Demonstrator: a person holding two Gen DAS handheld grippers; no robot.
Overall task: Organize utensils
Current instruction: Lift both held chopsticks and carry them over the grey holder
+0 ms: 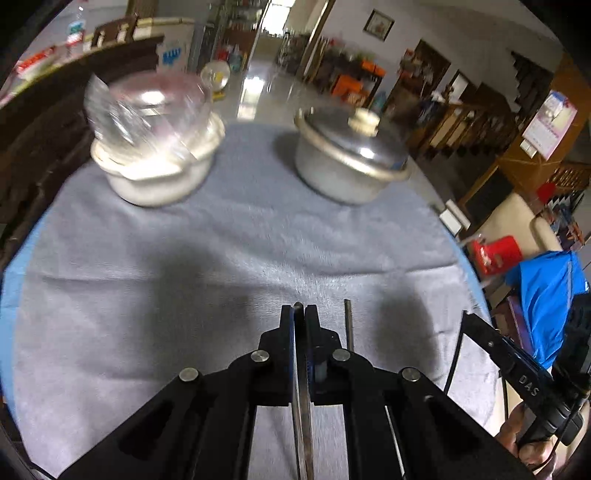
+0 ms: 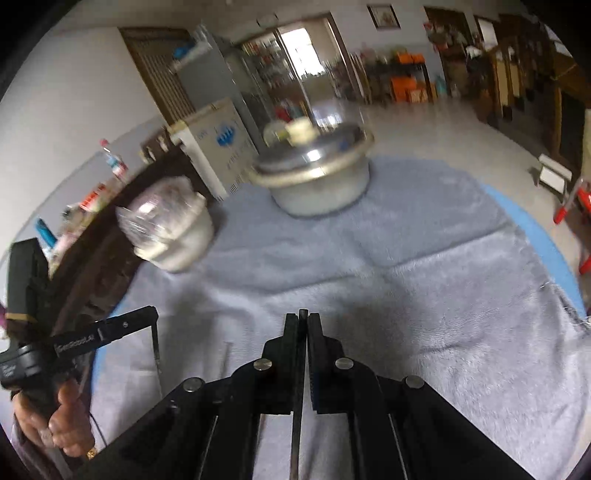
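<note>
Low centre in each wrist view, the left gripper (image 1: 299, 314) and right gripper (image 2: 303, 321) each pinch a thin, stiff, slippery metal utensil handle (image 1: 303, 406), probably cutlery; grip mid-handle.

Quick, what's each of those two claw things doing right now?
Left gripper: closed on a thin metal utensil.
Right gripper: closed on a thin dark utensil.

Matt grey fuzzy cloth (image 1: 221, 258), dull brushed-metal pot (image 1: 343, 162), glossy clear plastic bowl (image 1: 147, 107), matt black plastic tools.

Home living area, framed picture (image 1: 378, 25), staircase (image 1: 532, 70)
</note>
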